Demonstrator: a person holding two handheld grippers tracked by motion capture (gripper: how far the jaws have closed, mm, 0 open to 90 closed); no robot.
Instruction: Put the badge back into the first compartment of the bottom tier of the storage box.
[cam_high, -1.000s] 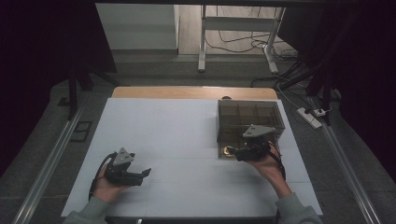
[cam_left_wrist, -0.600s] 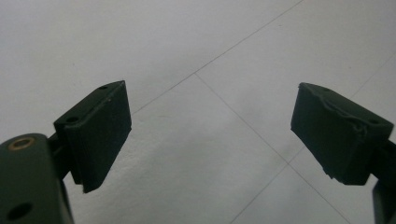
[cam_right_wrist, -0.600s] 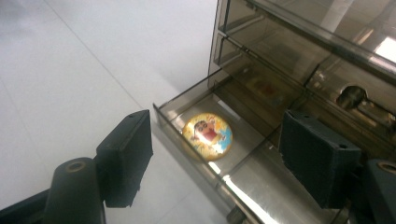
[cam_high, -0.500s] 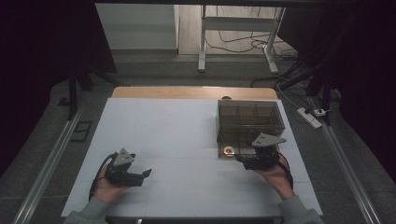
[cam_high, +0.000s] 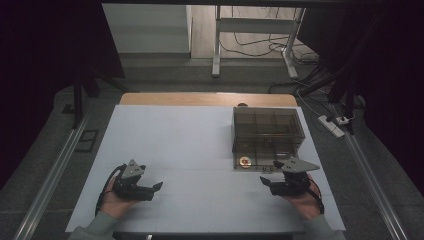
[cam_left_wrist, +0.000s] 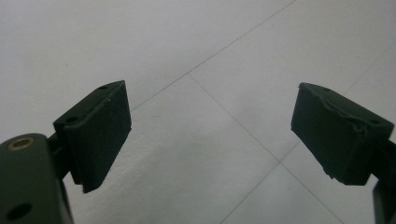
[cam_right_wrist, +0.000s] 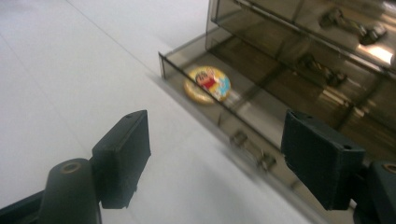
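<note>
A smoky clear drawer box (cam_high: 267, 131) stands at the right of the white table (cam_high: 190, 145). Its bottom drawer (cam_right_wrist: 224, 123) is pulled out, and a round yellow cartoon badge (cam_high: 244, 161) (cam_right_wrist: 207, 84) lies in its left end. My right gripper (cam_high: 265, 182) (cam_right_wrist: 219, 158) hovers just in front of the drawer, apart from it. Its jaws have just been opening, and nothing is between them. At the near left my left gripper (cam_high: 156, 188) (cam_left_wrist: 210, 135) stands open over bare table, its jaws empty.
Small dark items lie in the box's upper compartments (cam_right_wrist: 348, 21). The drawer front carries a small handle (cam_right_wrist: 252, 149). A wooden strip (cam_high: 205, 99) borders the table's far edge. Dark floor, cables and a power strip (cam_high: 332, 125) lie beyond the table.
My right gripper has drawn back from the drawer front toward the near edge and a little to the right, with its jaws wider. The left gripper has stayed put.
</note>
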